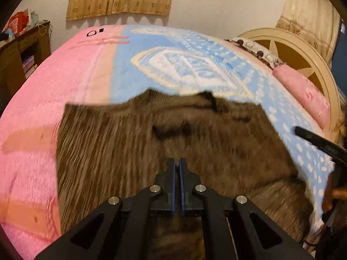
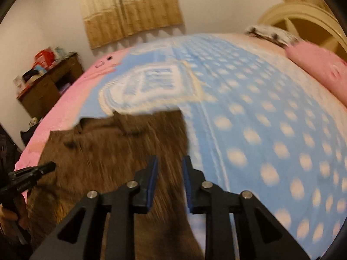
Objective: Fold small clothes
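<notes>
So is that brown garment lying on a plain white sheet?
No, the brown garment lies on a pink and blue patterned blanket.

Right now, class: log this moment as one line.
left gripper shut | right gripper open, empty | brown fuzzy garment flat | pink-and-blue bedspread beneath

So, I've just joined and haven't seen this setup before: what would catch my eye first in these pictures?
The big brown garment spread over the near part of the bed, blurred in both views. Under it, the bedspread, pink on the left and pale blue with white dots on the right. The left gripper is shut above the cloth, while the right gripper stands slightly apart at the cloth's right edge.
</notes>
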`<state>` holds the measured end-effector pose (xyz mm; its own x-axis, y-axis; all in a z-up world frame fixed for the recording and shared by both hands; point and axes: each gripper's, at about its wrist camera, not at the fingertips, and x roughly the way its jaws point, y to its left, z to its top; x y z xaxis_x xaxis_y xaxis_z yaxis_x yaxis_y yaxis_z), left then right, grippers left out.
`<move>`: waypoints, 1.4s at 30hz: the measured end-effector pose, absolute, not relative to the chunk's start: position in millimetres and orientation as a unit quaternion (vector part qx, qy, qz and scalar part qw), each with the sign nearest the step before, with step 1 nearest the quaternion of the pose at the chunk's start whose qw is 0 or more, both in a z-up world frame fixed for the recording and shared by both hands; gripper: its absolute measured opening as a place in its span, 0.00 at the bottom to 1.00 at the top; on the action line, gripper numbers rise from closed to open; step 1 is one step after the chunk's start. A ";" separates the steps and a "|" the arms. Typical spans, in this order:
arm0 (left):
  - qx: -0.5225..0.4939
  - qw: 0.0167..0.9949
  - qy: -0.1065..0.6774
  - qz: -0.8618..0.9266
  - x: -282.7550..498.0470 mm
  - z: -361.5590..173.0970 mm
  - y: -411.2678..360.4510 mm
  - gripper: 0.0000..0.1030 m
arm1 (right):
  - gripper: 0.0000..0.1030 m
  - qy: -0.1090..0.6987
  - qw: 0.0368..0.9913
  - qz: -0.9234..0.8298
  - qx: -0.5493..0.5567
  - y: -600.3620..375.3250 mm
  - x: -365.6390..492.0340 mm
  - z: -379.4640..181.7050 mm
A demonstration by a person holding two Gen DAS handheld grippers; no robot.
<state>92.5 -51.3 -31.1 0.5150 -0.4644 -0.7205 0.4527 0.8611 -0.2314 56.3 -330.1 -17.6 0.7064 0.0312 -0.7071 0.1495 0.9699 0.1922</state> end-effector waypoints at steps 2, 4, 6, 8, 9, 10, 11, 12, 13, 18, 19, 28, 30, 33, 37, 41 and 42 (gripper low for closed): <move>-0.010 0.870 0.428 -0.244 106.1 -32.7 -66.3 0.03 | 0.14 0.421 0.901 -0.014 0.108 -322.1 96.4 -34.0; -0.017 0.867 0.441 -0.230 118.6 -38.3 -76.7 0.03 | 0.12 0.453 0.890 -0.020 0.056 -310.1 134.3 -56.1; -0.015 0.870 0.447 -0.209 130.2 -45.6 -82.5 0.03 | 0.01 0.434 0.898 -0.032 0.068 -318.8 150.1 -64.6; -0.020 0.875 0.452 -0.172 141.8 -54.5 -76.3 0.03 | 0.00 0.422 0.894 -0.034 0.145 -343.2 155.2 -66.9; -0.040 0.876 0.451 -0.167 145.8 -58.4 -66.5 0.03 | 0.00 0.411 0.891 -0.032 0.189 -356.6 155.9 -70.2; -0.055 0.874 0.449 -0.174 146.7 -60.1 -60.7 0.03 | 0.00 0.404 0.891 -0.032 0.202 -362.0 155.8 -71.1; -0.068 0.872 0.450 -0.180 147.1 -61.8 -55.3 0.03 | 0.00 0.400 0.893 -0.033 0.204 -364.0 155.4 -71.7; -0.063 0.874 0.450 -0.174 146.4 -62.0 -52.8 0.03 | 0.00 0.399 0.895 -0.034 0.198 -362.2 155.5 -71.1; -0.053 0.875 0.450 -0.171 145.5 -61.5 -52.0 0.03 | 0.00 0.398 0.898 -0.038 0.185 -359.4 155.7 -68.6; -0.030 0.878 0.447 -0.167 131.2 -50.8 -52.2 0.03 | 0.15 0.336 0.916 -0.096 0.197 -369.3 120.1 -43.6; -0.012 0.881 0.440 -0.172 124.3 -47.8 -56.1 0.03 | 0.15 0.337 0.917 -0.086 0.194 -367.0 112.4 -38.4; 0.071 0.879 0.425 -0.201 91.1 -52.5 -87.5 0.03 | 0.48 0.393 0.912 -0.041 0.111 -321.8 41.1 -58.7; 0.100 0.881 0.418 -0.197 86.6 -51.8 -92.3 0.03 | 0.45 0.415 0.900 -0.060 0.119 -330.2 40.5 -73.6; 0.122 0.880 0.417 -0.193 79.3 -48.5 -91.7 0.03 | 0.44 0.404 0.900 -0.076 0.145 -341.1 23.7 -61.8; 0.125 0.878 0.417 -0.201 65.6 -48.4 -84.8 0.03 | 0.47 0.361 0.918 -0.082 0.141 -336.9 -8.6 -34.8; 0.113 0.888 0.407 -0.181 45.6 -50.9 -63.6 0.03 | 0.47 0.349 0.928 -0.049 0.125 -311.9 -24.2 -27.5; 0.107 0.888 0.410 -0.177 42.7 -52.5 -54.5 0.03 | 0.47 0.348 0.928 -0.040 0.124 -304.5 -26.7 -27.6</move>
